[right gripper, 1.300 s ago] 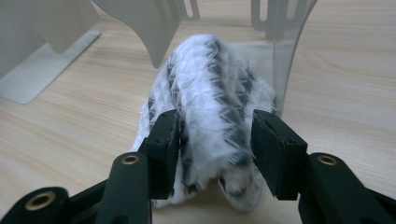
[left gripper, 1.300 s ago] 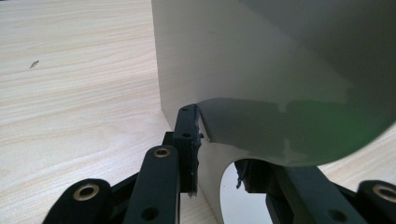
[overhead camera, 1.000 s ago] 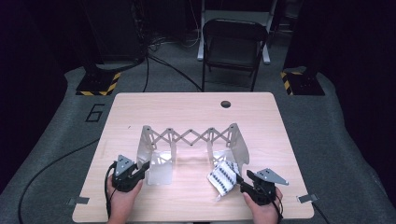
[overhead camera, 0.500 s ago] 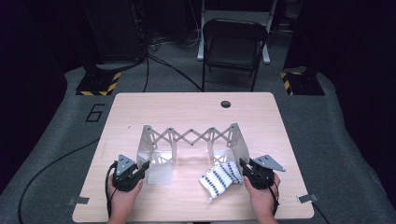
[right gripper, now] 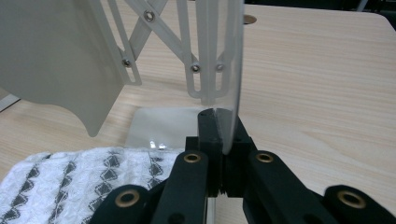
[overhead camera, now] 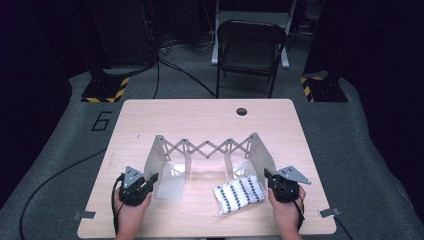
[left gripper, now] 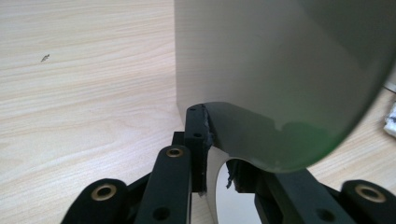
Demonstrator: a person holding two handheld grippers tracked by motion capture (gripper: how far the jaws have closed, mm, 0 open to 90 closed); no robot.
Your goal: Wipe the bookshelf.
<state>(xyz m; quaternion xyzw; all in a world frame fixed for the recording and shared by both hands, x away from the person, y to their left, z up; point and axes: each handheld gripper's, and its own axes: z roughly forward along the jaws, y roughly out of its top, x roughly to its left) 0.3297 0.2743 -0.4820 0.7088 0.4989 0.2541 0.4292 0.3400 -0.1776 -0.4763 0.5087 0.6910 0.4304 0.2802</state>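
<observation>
Grip check, left to right. Left gripper [overhead camera: 150, 179] fingers [left gripper: 194, 140] nipped on left end panel [overhead camera: 151, 161] of folding board [overhead camera: 207, 150], just been closing, thin sheet between. Board upright mid-worktop [overhead camera: 210, 115], scissor links [overhead camera: 207, 148] extended. Patterned cloth [overhead camera: 239, 194] flat in front, just beside right gripper [overhead camera: 267, 175], also just clamped, on edge of right end panel [overhead camera: 261, 152]. Likely light, smooth, flexy plastic: hold low on panel edges, expect slip and link wobble.

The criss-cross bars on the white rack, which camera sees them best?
The high view: it shows the whole zigzag of criss-cross bars between both end panels. The right gripper view shows some bars close up. The left gripper view shows a panel instead.
</observation>
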